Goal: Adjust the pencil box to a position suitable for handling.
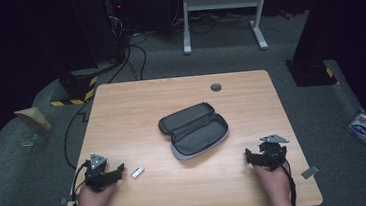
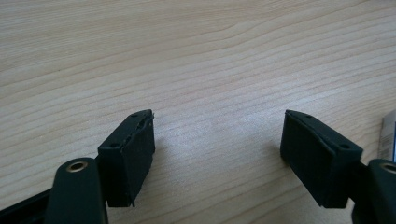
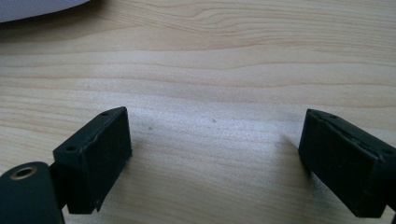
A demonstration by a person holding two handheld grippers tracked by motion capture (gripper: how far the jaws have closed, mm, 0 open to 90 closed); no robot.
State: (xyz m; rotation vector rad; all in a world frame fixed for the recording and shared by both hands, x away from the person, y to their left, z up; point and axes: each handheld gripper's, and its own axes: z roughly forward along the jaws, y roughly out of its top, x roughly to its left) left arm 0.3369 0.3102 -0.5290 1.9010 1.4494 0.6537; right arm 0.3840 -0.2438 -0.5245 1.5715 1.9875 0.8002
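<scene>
Wooden table (image 1: 136, 107): open grey case (image 1: 195, 129) mid-table, small silver stick (image 1: 137, 171) beside left gripper (image 1: 118, 170); left and right gripper (image 1: 250, 158) jaws spread, empty.

Two black handheld grippers, each showing a grey plate

The left gripper (image 1: 108, 177) and right gripper (image 1: 257, 157) are showing blocky black jaws, brass-ringed screw holes and trailing black cables.

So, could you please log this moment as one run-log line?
left gripper: open, empty | right gripper: open, empty | case: open, mid-table | small silver item: beside left gripper, untouched
</scene>
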